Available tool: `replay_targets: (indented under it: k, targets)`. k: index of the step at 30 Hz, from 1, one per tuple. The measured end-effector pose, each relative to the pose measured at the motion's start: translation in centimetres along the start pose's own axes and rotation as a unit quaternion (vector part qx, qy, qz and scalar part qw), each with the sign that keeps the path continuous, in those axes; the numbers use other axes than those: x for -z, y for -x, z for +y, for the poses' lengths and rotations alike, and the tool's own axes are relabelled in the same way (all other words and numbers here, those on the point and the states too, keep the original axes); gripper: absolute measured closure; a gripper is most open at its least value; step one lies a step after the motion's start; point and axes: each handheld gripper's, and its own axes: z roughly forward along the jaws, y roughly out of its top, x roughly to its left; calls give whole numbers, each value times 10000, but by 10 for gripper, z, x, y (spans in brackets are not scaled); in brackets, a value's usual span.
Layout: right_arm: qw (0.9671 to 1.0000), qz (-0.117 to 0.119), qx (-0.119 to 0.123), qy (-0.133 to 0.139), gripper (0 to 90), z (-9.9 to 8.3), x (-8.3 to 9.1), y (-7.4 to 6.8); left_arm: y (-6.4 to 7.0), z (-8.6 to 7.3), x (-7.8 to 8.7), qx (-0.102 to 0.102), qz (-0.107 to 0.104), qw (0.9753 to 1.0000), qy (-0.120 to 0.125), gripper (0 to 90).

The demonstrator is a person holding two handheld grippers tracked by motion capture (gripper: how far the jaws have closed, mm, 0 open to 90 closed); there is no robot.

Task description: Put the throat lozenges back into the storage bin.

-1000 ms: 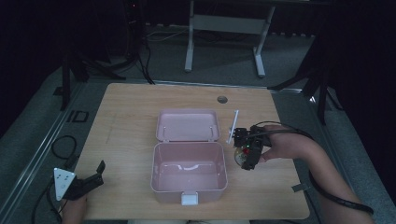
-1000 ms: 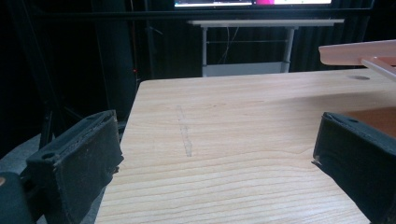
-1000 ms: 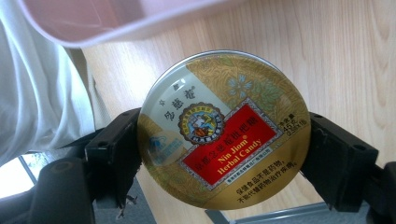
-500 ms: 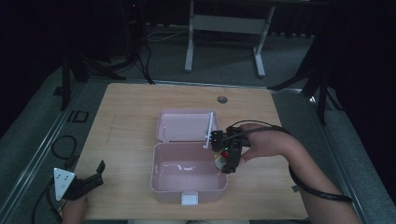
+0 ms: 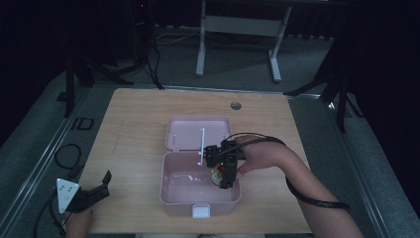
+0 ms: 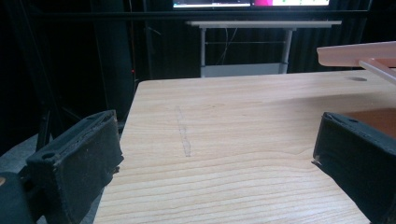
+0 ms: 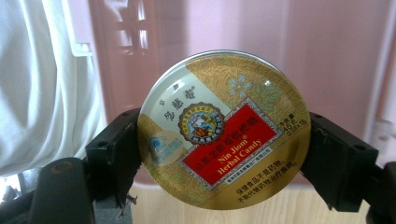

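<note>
A pink plastic box [image 5: 173, 193] lies open on the wooden table [image 5: 133, 129], its lid [image 5: 188, 134] folded back flat. My right gripper [image 5: 221, 174] hangs over the box's right half, shut on a round gold candy tin [image 7: 224, 128] with a red label; the tin [image 5: 217, 176] sits above the box's inside. The pink box wall [image 7: 327, 56] fills the background behind the tin. My left gripper [image 5: 91, 191] rests at the table's front left corner, open, with bare wood between its black jaws [image 6: 224, 154].
A small round hole [image 5: 236, 105] marks the table near its far edge. A metal stand [image 5: 237, 29] rises behind the table on the dark floor. A cable loops from the right gripper around the person's forearm [image 5: 307, 198].
My right gripper has carried the tin leftward, from beside the box's right edge to above its inside. The left gripper has stayed put.
</note>
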Motion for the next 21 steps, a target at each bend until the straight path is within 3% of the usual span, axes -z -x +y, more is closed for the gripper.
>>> replay_targets:
  k: [21]
  targets:
    - [9995, 230, 203, -103, 201, 13, -66, 8, 1, 0, 0, -60, -44, 10000, 2, 13]
